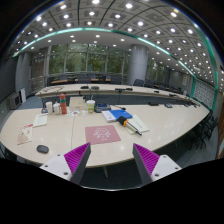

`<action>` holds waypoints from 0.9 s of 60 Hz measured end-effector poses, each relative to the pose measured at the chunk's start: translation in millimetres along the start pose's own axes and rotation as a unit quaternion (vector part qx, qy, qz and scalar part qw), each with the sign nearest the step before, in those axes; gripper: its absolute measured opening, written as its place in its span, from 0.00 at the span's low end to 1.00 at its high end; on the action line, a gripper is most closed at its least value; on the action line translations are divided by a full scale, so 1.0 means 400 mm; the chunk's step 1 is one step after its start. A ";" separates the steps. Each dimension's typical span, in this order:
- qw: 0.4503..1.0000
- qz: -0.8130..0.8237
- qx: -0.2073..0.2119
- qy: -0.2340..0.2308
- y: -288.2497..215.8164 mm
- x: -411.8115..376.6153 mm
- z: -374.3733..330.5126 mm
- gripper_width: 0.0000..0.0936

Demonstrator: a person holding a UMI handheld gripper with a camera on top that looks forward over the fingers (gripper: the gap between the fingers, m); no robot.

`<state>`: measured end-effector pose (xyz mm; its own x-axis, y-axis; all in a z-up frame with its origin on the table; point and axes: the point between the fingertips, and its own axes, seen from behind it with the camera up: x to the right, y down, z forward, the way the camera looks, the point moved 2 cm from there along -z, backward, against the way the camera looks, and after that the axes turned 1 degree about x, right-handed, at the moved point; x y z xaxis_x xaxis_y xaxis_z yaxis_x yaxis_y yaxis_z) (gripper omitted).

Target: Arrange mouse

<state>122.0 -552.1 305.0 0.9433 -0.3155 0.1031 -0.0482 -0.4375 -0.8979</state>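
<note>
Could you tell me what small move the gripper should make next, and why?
Probably swing left and descend toward the mouse. The gripper is open and empty, high above the table; the mouse lies apart on the tabletop, left of the jaws, away from the pink mat.

Jaw-mounted view, high above table (60,130), facing forward

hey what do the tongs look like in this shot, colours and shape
The tongs have two pale, whitish fingers, wide at the base. Each carries a magenta pad on its inner face, marked with fine diagonal ridges. No cables, lettering, hand or sleeve show in this view.
</note>
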 end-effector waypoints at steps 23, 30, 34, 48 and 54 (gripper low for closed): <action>0.997 -0.023 -0.071 -0.030 0.253 -0.184 0.108 0.92; 0.993 -0.018 -0.084 -0.080 0.354 -0.355 0.147 0.91; 0.990 -0.019 -0.091 -0.105 0.395 -0.461 0.179 0.92; 0.982 -0.030 -0.079 -0.171 0.462 -0.868 0.293 0.91; 0.979 -0.038 -0.084 -0.182 0.479 -0.994 0.353 0.91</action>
<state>-216.0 -391.5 31.7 0.9993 0.0305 -0.0202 0.0017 -0.5907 -0.8069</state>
